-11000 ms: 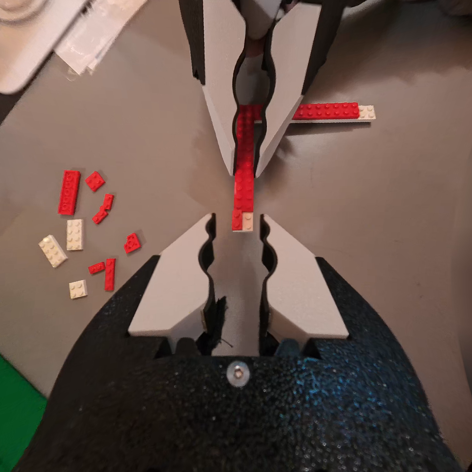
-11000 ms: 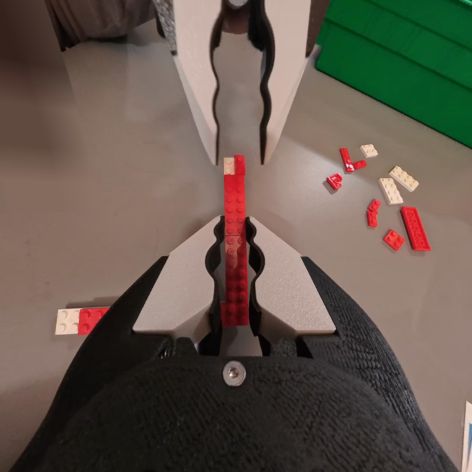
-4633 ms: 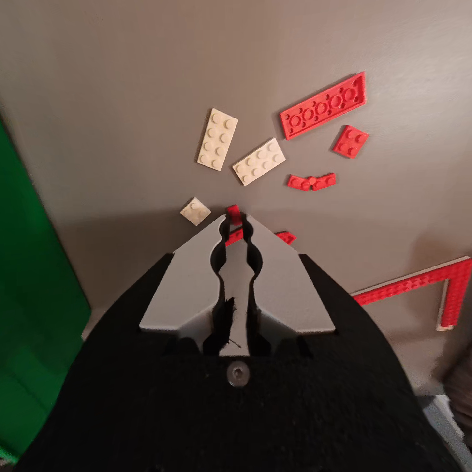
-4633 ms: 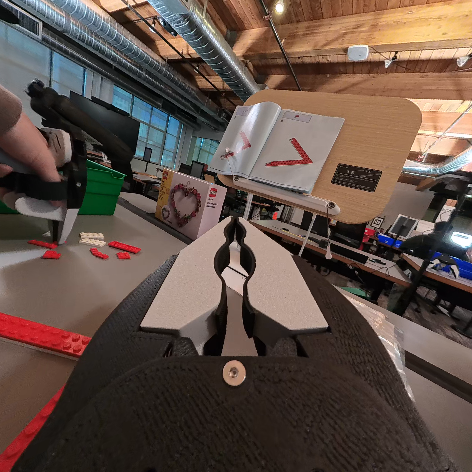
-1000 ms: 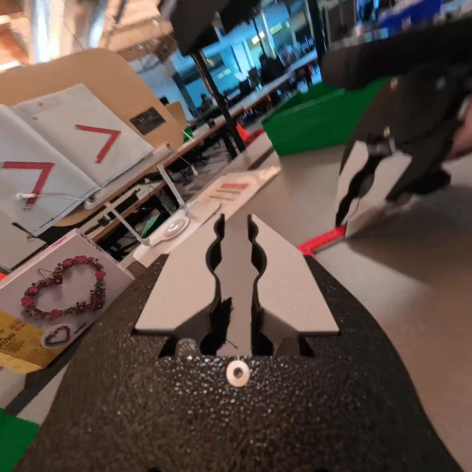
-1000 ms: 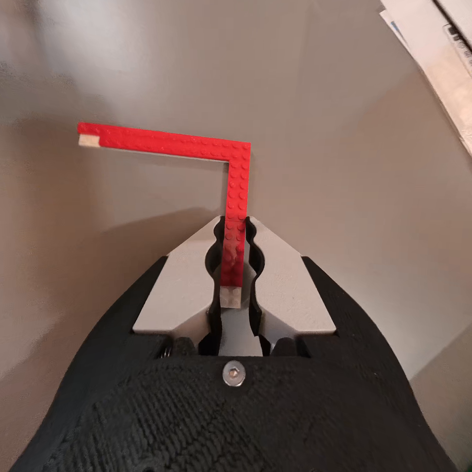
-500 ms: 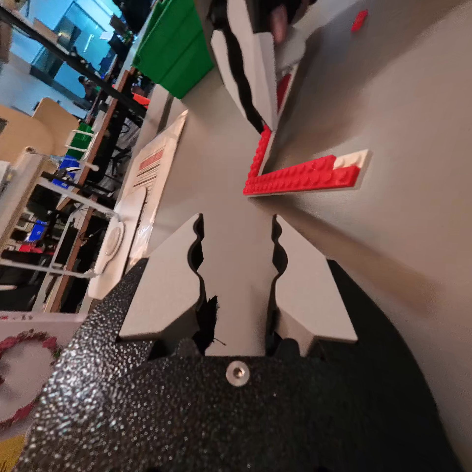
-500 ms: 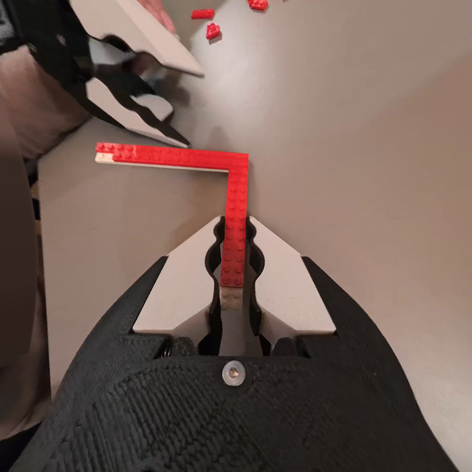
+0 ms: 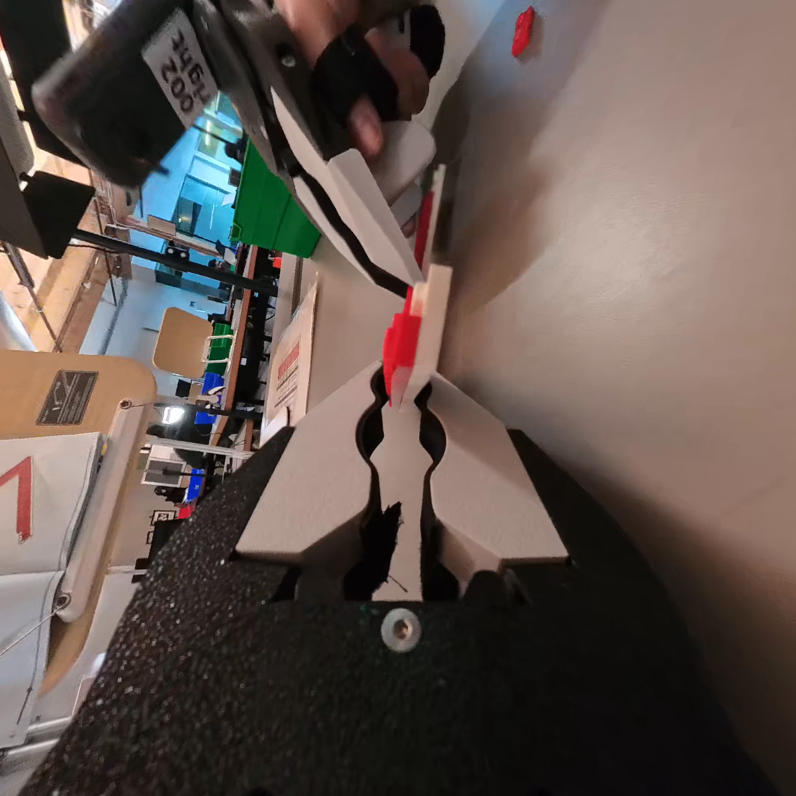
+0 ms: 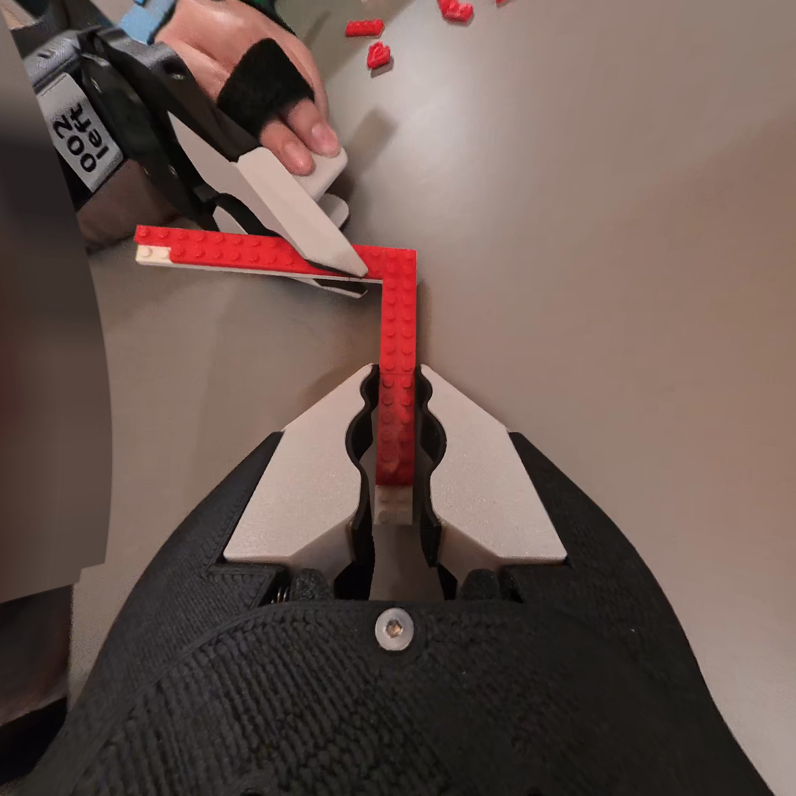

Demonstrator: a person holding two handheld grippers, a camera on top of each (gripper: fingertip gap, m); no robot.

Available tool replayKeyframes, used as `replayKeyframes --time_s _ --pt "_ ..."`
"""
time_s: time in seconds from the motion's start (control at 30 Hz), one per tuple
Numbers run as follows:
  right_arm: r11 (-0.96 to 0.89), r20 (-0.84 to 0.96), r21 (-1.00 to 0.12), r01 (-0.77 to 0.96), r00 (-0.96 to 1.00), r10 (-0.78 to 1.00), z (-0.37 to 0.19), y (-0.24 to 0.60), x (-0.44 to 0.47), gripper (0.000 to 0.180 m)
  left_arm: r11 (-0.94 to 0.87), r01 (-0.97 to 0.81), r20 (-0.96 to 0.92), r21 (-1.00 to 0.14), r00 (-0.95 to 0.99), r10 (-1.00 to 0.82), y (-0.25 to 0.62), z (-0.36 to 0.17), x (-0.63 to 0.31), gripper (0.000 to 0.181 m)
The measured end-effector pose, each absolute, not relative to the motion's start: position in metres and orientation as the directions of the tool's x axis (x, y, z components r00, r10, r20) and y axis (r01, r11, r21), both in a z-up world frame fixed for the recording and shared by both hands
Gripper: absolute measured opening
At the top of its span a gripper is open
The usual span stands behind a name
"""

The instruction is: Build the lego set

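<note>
A red L-shaped lego assembly [image 10: 398, 310] with white plates under it and at its ends is held above the grey table [image 10: 603, 258]. My right gripper [image 10: 397, 368] is shut on one arm, which runs between its fingers back to the white end. My left gripper [image 10: 359, 280] comes in from the upper left, one finger on top of the other arm and one under it, close to the corner. In the left wrist view the assembly [image 9: 402, 340] shows edge-on between the tips of my left gripper [image 9: 405, 374], with my right gripper [image 9: 409, 286] beyond it.
Several loose red pieces [image 10: 364, 26] lie on the table farther off; one shows in the left wrist view [image 9: 522, 32]. A green bin [image 9: 271, 224] and an open instruction book on a wooden stand [image 9: 43, 495] stand past the table's edge. Some 5 cm of space lies between my two pairs of fingers.
My left gripper has moved in from beside the assembly and closed over the free arm near the corner. My right gripper keeps its hold on the other arm.
</note>
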State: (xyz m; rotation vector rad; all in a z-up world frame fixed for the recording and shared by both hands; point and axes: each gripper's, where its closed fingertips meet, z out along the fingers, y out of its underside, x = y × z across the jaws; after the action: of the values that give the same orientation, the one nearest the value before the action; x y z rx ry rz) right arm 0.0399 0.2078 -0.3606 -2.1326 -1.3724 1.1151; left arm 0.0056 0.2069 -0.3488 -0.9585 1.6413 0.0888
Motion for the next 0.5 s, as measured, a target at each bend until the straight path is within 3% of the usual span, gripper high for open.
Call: replayKeyframes --time_s 0.1,0.17,0.23,0.3,0.37,0.43,0.5 --pt "-0.351 -0.258 -0.752 0.557 0.241 0.936 -0.345 0.213 0.038 0.033 0.637 -0.637 -0.850 -0.435 0.058 -0.523 0.212 -0.344 0.003 0.007" --pt "-0.189 -0.054 -0.808 0.558 0.248 0.967 -0.332 0.211 0.036 0.041 0.622 -0.644 -0.845 -0.445 0.071 -0.530 0.214 -0.342 0.000 0.006" --pt "0.012 0.215 -0.782 0.623 0.252 0.943 -0.326 0.212 0.038 0.048 0.616 -0.640 -0.840 -0.459 0.087 -0.536 0.213 -0.339 -0.001 0.006" --pt "0.201 0.494 -0.658 0.726 0.214 0.843 -0.325 0.216 0.044 0.047 0.613 -0.649 -0.846 -0.451 0.093 -0.525 0.215 -0.336 -0.002 0.006" --pt "0.324 0.712 -0.433 0.841 0.098 0.696 -0.332 0.223 0.053 0.042 0.611 -0.653 -0.848 -0.448 0.095 -0.521 0.215 -0.333 -0.003 0.006" --pt "0.392 0.839 -0.243 0.887 -0.011 0.545 -0.334 0.229 0.057 0.029 0.614 -0.640 -0.842 -0.462 0.100 -0.530 0.212 -0.331 -0.002 0.006" --pt "0.413 0.892 -0.150 0.898 -0.057 0.449 -0.334 0.234 0.059 0.019 0.619 -0.630 -0.838 -0.470 0.099 -0.536 0.209 -0.329 -0.003 0.006"
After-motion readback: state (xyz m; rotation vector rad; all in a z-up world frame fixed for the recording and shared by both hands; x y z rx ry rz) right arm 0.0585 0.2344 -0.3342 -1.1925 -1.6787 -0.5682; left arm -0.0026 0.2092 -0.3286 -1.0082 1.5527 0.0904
